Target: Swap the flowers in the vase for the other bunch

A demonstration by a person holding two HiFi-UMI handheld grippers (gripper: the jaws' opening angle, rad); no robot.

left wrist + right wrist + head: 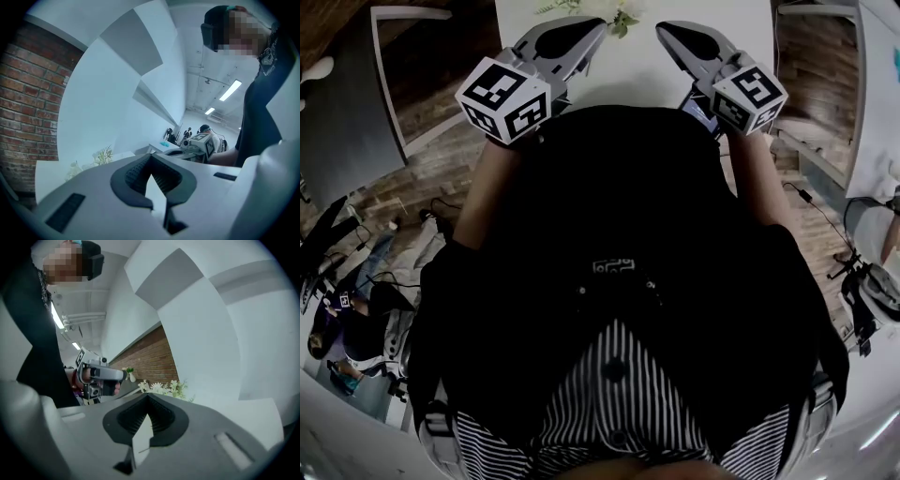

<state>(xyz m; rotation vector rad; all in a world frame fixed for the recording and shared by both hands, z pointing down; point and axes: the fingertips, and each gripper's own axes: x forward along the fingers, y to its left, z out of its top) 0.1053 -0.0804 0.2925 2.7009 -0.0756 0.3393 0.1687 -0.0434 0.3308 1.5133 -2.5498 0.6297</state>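
Black shirt (609,234) fills most of the head view, because the person stands close and looks down at their own tummy. Up past it, both tools are held high in front of the chest, side by side, pointing at the white table (647,80). The left gripper (592,30) has its two jaws pressed together with nothing in them. The right gripper (667,31) is the same, squeezed closed and holding nothing. Some white flowers (619,16) with green leaves sit at the far edge of the table, near the jaw tips but not touching them. I can't see if they stand in a vase or lie flat, because the picture cuts them off. In the right gripper view, a little white vase (131,376) with a green sprig shows far off, past the left gripper. I can't tell if it is the one for this job. So this could be someone about to reach for the flowers, or someone who is all done. It looks the same both ways. I think any grab from here needs the jaws opened wide first, since closed jaws would only poke the blooms. It would be best to pinch the stems low down, not the soft petals, and to go slowly so nothing tips over.
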